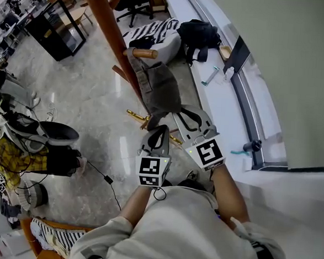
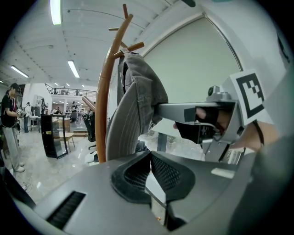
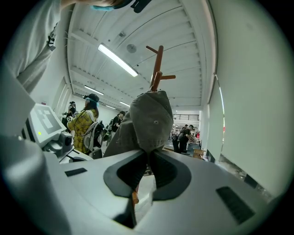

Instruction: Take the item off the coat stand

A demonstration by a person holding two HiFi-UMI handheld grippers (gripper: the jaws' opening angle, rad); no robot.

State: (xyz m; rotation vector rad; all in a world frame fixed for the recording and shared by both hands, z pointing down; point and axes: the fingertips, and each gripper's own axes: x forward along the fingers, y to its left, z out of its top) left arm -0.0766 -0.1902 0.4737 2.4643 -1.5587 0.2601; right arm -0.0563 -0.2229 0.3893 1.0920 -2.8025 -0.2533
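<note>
**No readable writing**

I find no words, numbers or brand names. Behind my fingers [image 2: 131, 174], the left cube [image 1: 151, 171] and right cube [image 1: 209, 153] show only black-and-white square patterns. Anything farther off is too small to read.

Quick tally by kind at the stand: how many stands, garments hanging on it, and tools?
Coat stand: 1
Grey garment: 1
Tools: 2 (left tool, right tool)
Total: 4

Black backpack [image 1: 197, 33] beside striped cloth [image 1: 153, 29]
</note>
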